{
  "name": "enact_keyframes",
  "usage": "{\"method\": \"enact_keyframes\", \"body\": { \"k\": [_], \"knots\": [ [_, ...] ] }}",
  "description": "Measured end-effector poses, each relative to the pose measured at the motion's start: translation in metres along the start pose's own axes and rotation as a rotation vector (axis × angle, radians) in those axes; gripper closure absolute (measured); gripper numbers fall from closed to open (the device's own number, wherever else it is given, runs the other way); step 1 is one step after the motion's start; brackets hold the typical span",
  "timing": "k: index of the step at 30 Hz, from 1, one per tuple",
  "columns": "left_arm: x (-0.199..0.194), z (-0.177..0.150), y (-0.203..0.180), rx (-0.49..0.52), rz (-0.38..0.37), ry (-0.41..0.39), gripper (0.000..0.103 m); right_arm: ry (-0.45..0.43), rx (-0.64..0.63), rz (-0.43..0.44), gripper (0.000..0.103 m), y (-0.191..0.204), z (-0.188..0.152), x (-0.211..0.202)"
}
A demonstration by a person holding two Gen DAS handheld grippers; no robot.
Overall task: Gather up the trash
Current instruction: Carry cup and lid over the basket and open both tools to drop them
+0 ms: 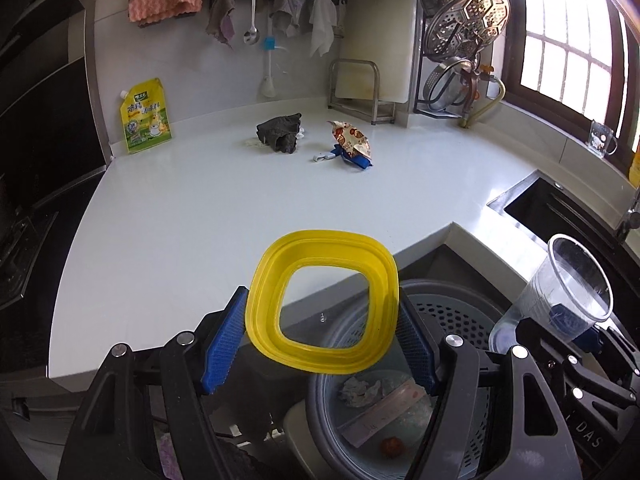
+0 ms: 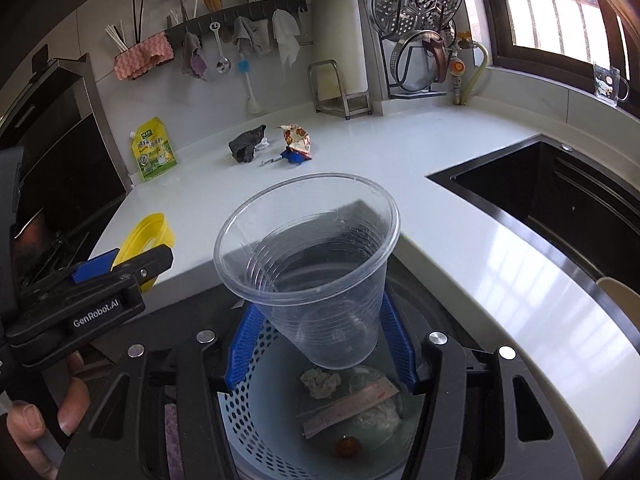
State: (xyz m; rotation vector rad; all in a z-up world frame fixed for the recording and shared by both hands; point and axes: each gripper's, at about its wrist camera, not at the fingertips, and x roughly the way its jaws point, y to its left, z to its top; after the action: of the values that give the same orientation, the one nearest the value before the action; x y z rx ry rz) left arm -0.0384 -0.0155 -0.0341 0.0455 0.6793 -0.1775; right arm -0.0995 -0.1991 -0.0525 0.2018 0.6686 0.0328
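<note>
white kitchen surface (image 1: 200, 208) runs behind the perforated waste basket (image 2: 256, 412), my landmark. my left tongs (image 1: 320, 340) are clamped on a yellow lid ring (image 1: 324, 300), my right tongs (image 2: 320, 344) on a clear plastic cup (image 2: 312, 264), both above the basket. i'd centre each over its opening before letting go, so nothing catches the rim.

"GenRobot.AI" stands in white on the black body of the left gripper (image 2: 120, 264). "DAS" shows on the right gripper (image 1: 576, 328). The yellow pouch (image 1: 145, 115) bears print too small to read.
</note>
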Motion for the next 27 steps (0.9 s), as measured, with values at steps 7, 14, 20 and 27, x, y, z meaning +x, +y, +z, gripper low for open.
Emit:
{"method": "enact_keyframes", "body": {
  "k": [7,14,20,27],
  "knots": [
    [0.001,-0.028,-0.015,0.039,-0.005,0.034,0.034,0.058,0.021,-0.013,0.048,-0.017,-0.034,-0.001],
    [0.014,-0.05,-0.032,0.082,-0.015,0.083,0.034,0.08,0.019,-0.018,0.048,-0.027,-0.048,0.001],
    [0.023,-0.056,-0.041,0.095,-0.008,0.106,0.034,0.104,0.022,-0.017,0.048,-0.033,-0.056,0.007],
    [0.033,-0.061,-0.042,0.099,-0.005,0.141,0.033,0.136,0.004,-0.009,0.048,-0.03,-0.062,0.018]
  ]
}}
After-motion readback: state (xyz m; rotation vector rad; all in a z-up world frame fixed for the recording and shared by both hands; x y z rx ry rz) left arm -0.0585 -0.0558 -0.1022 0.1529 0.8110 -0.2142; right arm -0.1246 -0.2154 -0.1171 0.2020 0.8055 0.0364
